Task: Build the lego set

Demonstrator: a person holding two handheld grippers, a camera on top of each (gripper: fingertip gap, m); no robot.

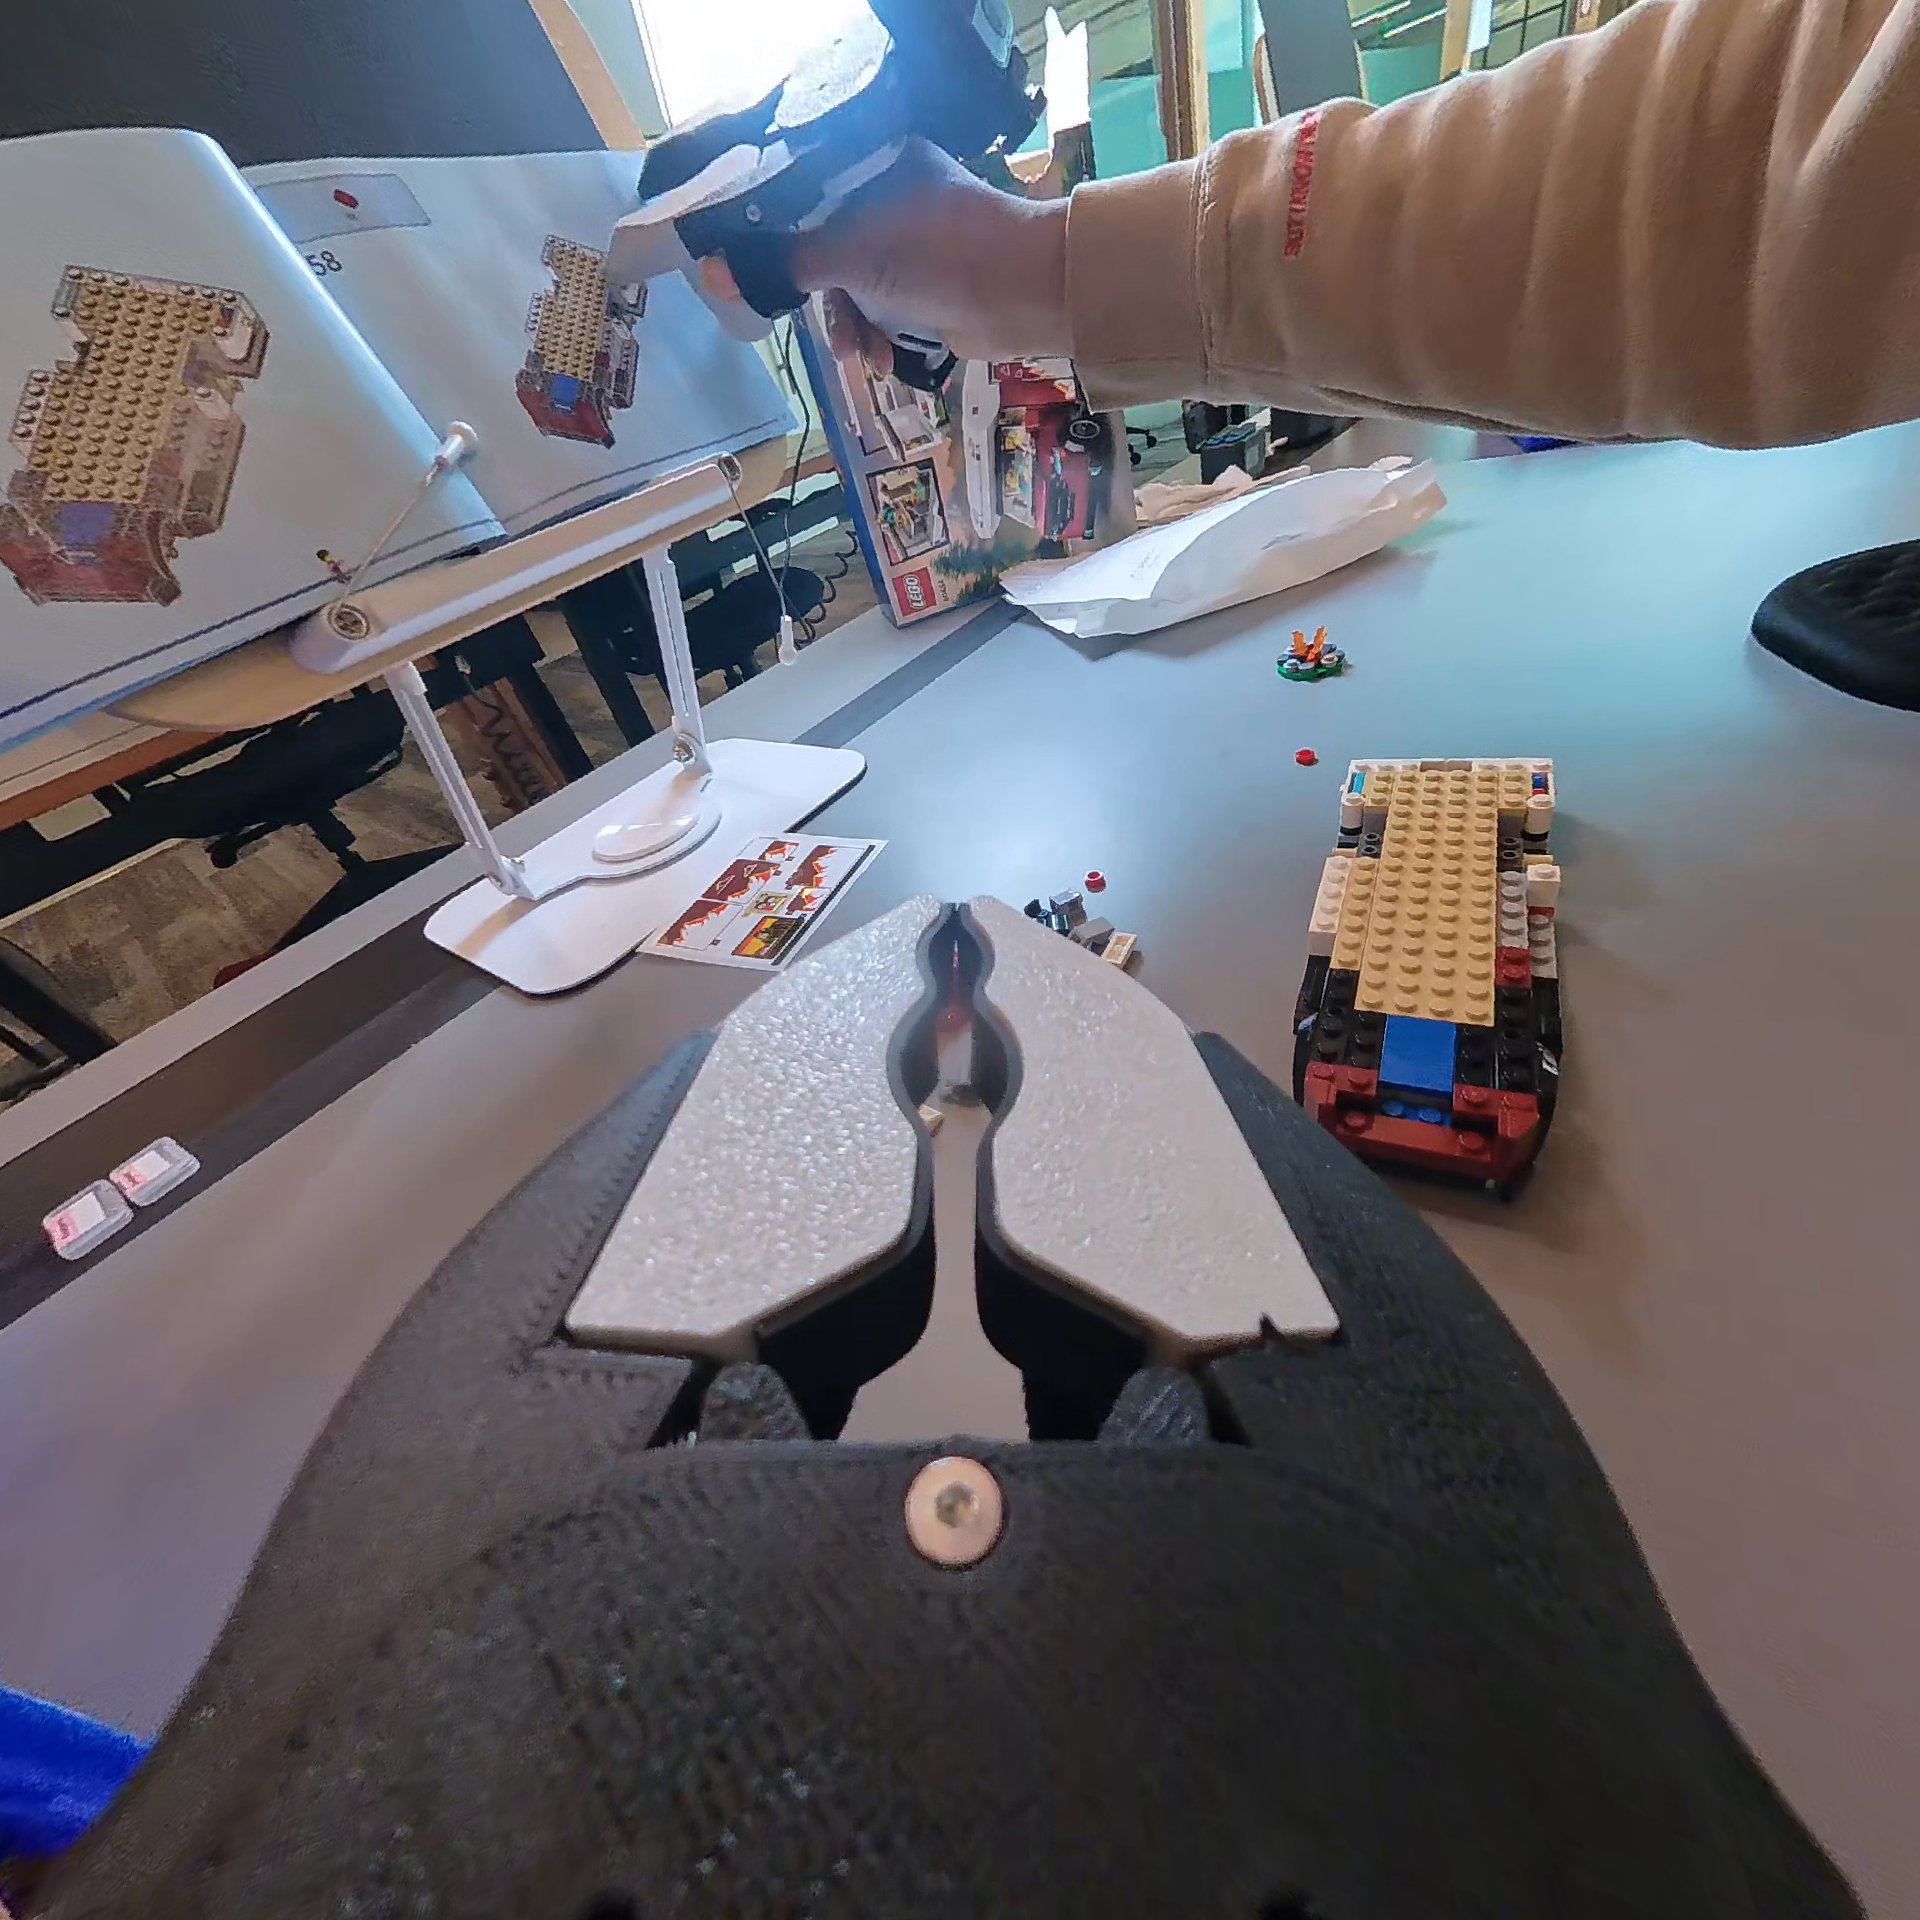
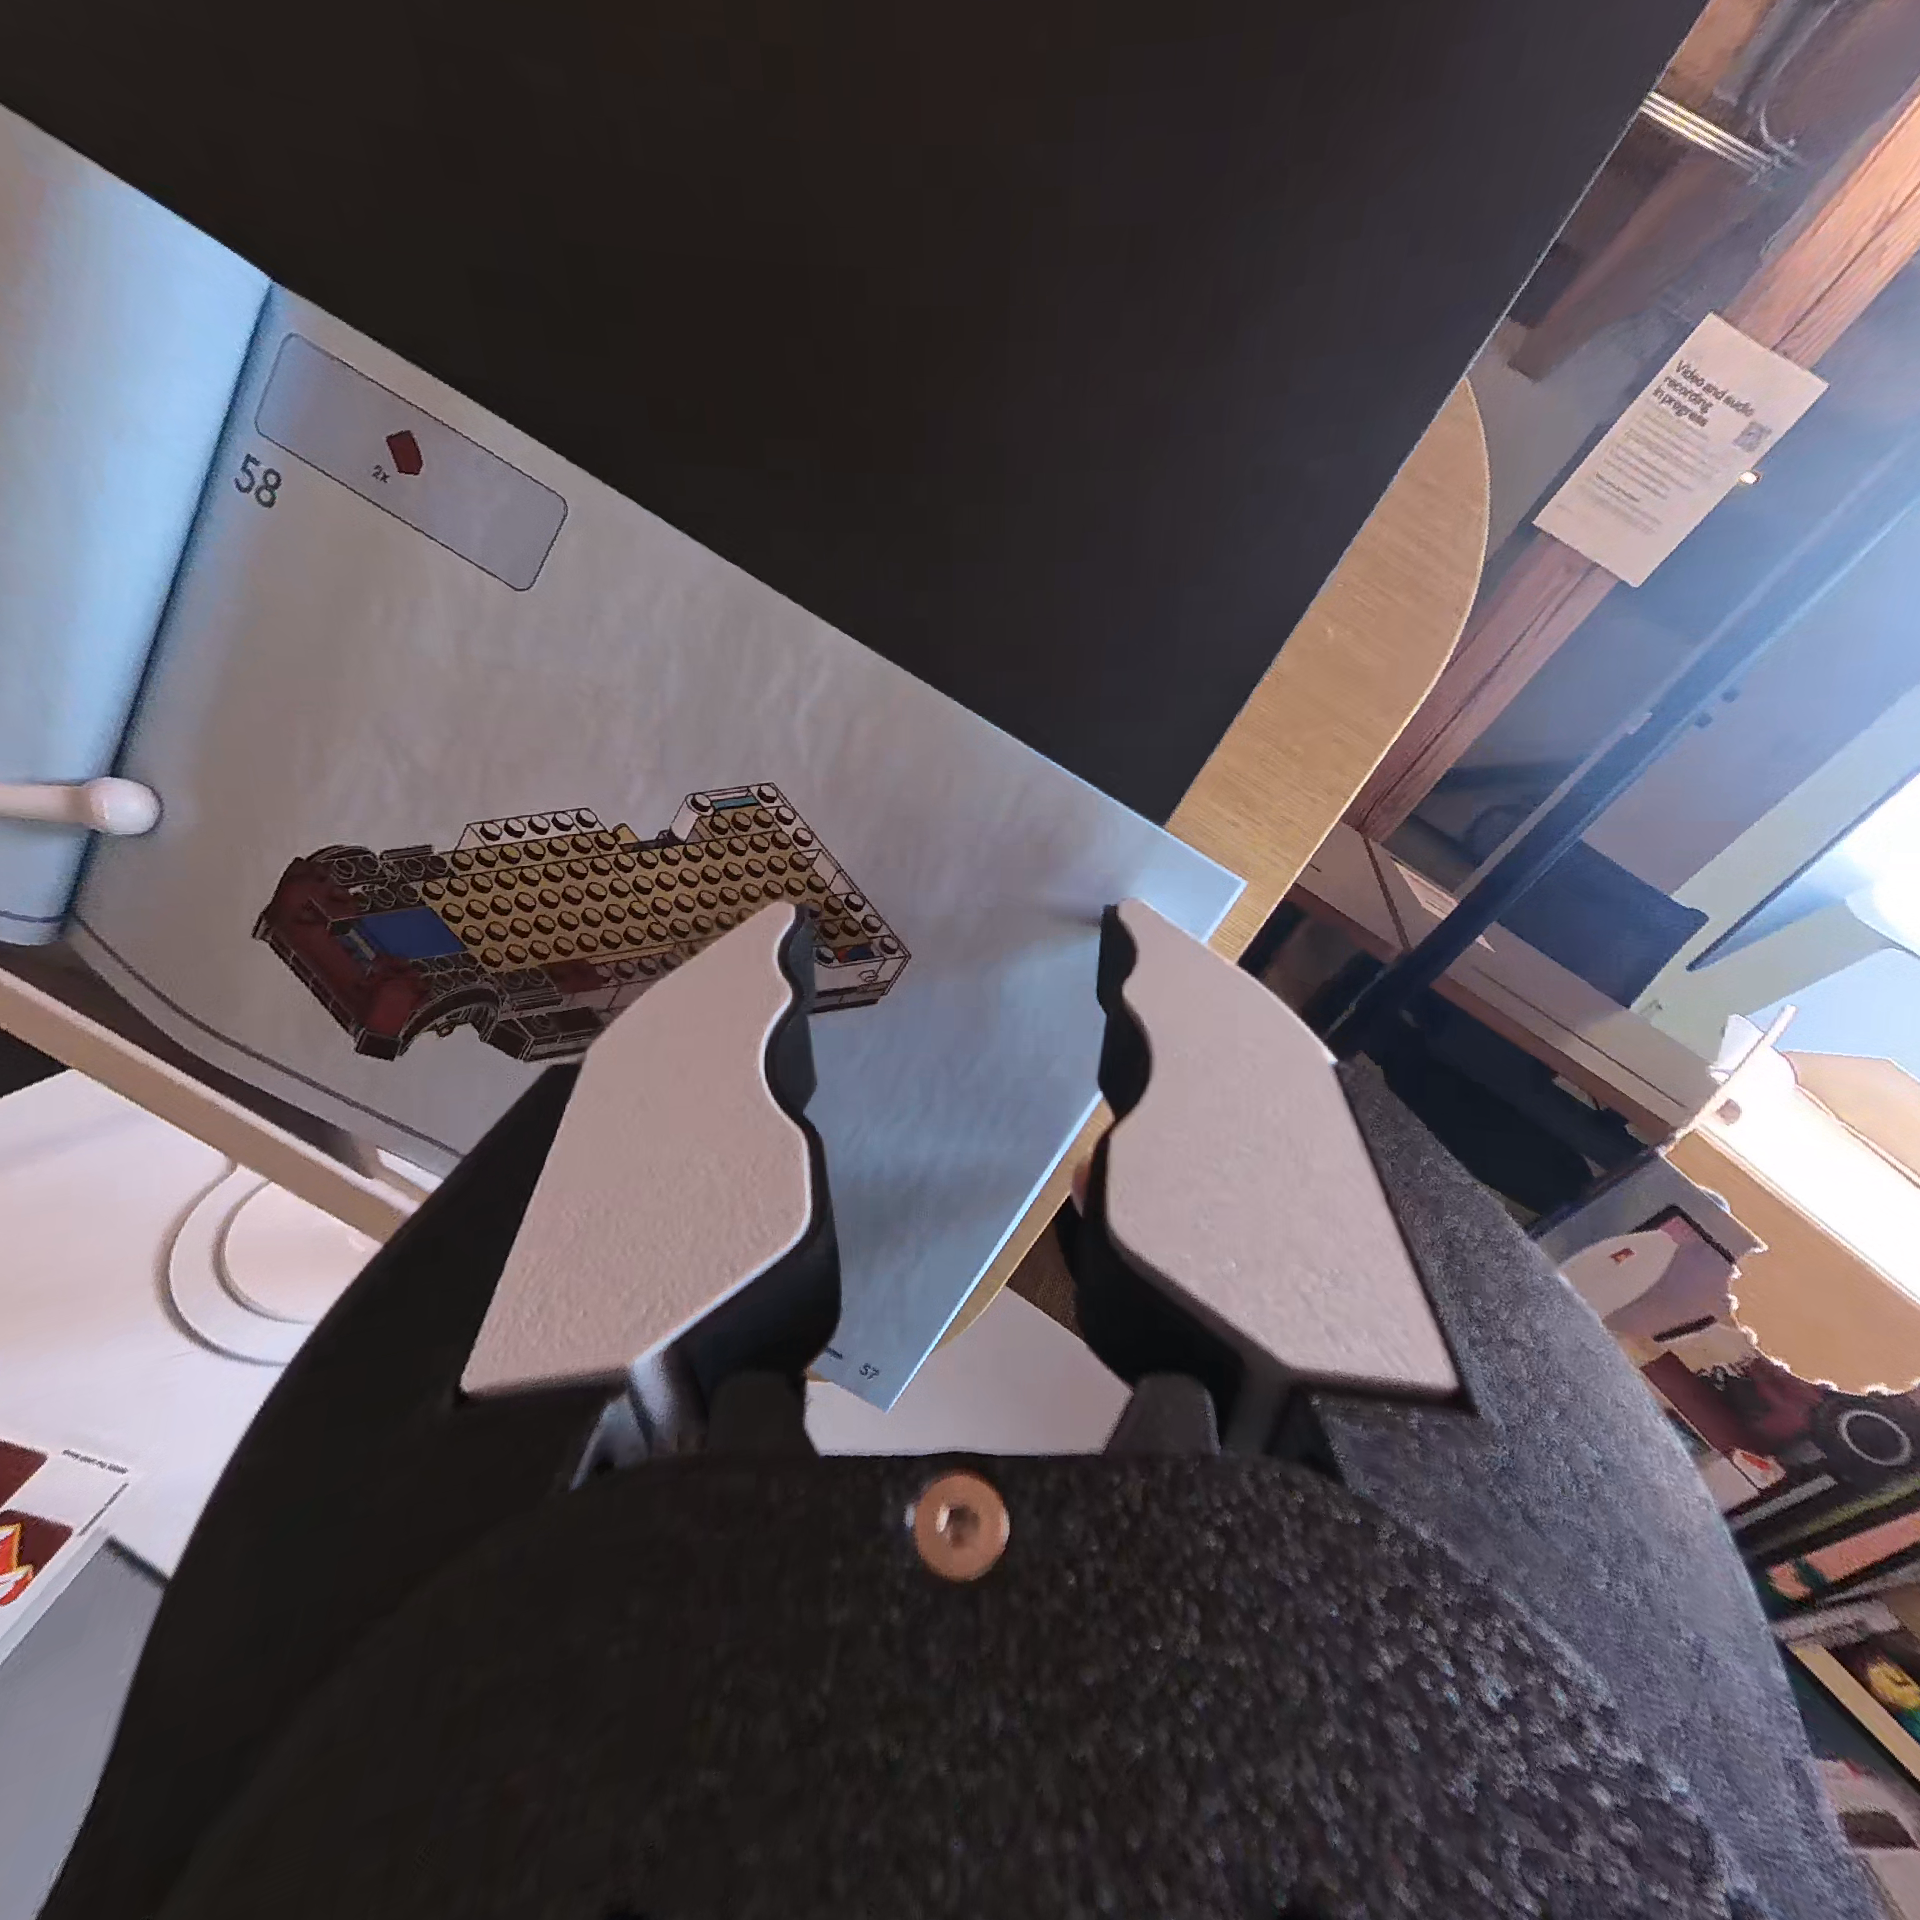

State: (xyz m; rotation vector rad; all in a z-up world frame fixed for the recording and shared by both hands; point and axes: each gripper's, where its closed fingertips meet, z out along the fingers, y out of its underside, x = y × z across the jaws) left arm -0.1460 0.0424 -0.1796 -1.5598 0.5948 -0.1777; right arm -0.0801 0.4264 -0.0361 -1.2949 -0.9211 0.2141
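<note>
Pebbled grey left gripper [image 1: 958, 914] pinched together, studded tan brick car [image 1: 1432, 966] nearby

Instruction booklet [image 2: 644, 727] open on a tilted white stand [image 1: 540, 582], pale blue right page against the spread fingers [image 2: 1226, 1122] of the right tool [image 2: 951, 920], left tool [image 1: 958, 914] closed above the grey table [image 1: 1195, 790], beside a tan-topped brick vehicle [image 1: 1434, 935]

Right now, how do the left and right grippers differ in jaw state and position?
The left gripper has its jaws shut, tips meeting low over the grey table; the right gripper has its jaws apart, empty, raised at the instruction booklet on its white stand. Whether the left grips anything is unclear. Both have pale fingers on black bodies.
</note>
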